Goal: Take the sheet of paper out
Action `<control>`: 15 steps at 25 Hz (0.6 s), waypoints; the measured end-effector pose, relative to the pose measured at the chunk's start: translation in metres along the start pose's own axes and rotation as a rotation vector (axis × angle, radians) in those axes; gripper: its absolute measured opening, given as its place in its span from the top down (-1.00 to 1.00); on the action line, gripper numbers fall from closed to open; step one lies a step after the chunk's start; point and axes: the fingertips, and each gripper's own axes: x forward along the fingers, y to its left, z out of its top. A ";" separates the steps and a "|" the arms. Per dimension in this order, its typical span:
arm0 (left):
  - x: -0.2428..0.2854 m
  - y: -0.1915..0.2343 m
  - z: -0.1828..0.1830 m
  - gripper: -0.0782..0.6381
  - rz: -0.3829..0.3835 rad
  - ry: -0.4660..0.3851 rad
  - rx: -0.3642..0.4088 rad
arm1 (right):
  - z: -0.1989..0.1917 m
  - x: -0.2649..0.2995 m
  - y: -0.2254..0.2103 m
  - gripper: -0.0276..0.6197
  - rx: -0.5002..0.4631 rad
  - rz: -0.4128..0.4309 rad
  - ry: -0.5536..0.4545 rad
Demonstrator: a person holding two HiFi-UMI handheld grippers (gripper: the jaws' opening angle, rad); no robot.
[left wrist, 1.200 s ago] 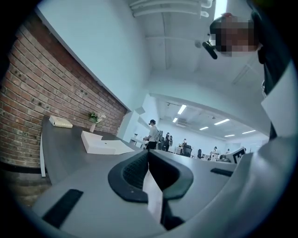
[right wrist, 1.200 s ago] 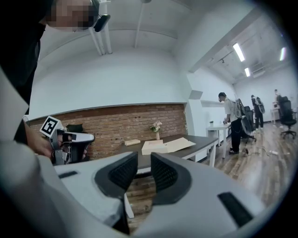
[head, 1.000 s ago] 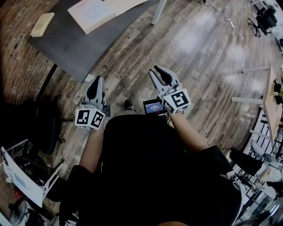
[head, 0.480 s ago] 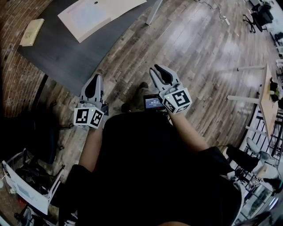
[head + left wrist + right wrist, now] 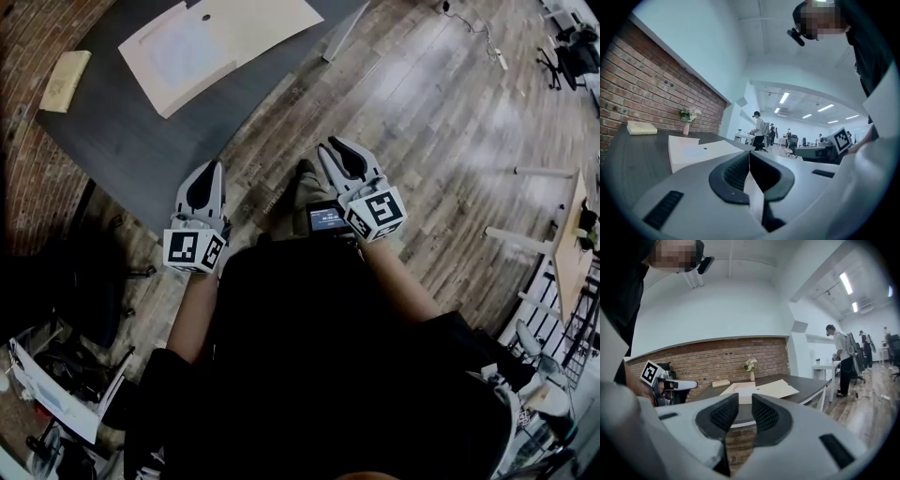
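A beige envelope lies on the dark table, with a paler white sheet at its left end. The right gripper view shows the envelope and the sheet straight ahead at table height. My left gripper is held level just short of the table's near edge, its jaws shut and empty. My right gripper hovers over the wooden floor to the right, open by a narrow gap with nothing in it.
A small tan book lies at the table's left end near the brick wall. A vase of flowers stands at the wall. A person stands beyond the table. A black chair is at my left.
Both grippers have moved forward toward the table. The table and envelope now sit lower and nearer in the head view. Neither gripper's jaws have changed.
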 end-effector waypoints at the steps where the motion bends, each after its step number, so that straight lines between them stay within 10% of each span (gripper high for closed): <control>1: 0.013 0.004 0.000 0.79 0.017 0.003 -0.006 | 0.003 0.011 -0.012 0.64 0.003 0.013 0.000; 15: 0.178 0.027 0.012 0.79 0.274 0.031 -0.030 | 0.053 0.135 -0.175 0.64 0.015 0.263 0.003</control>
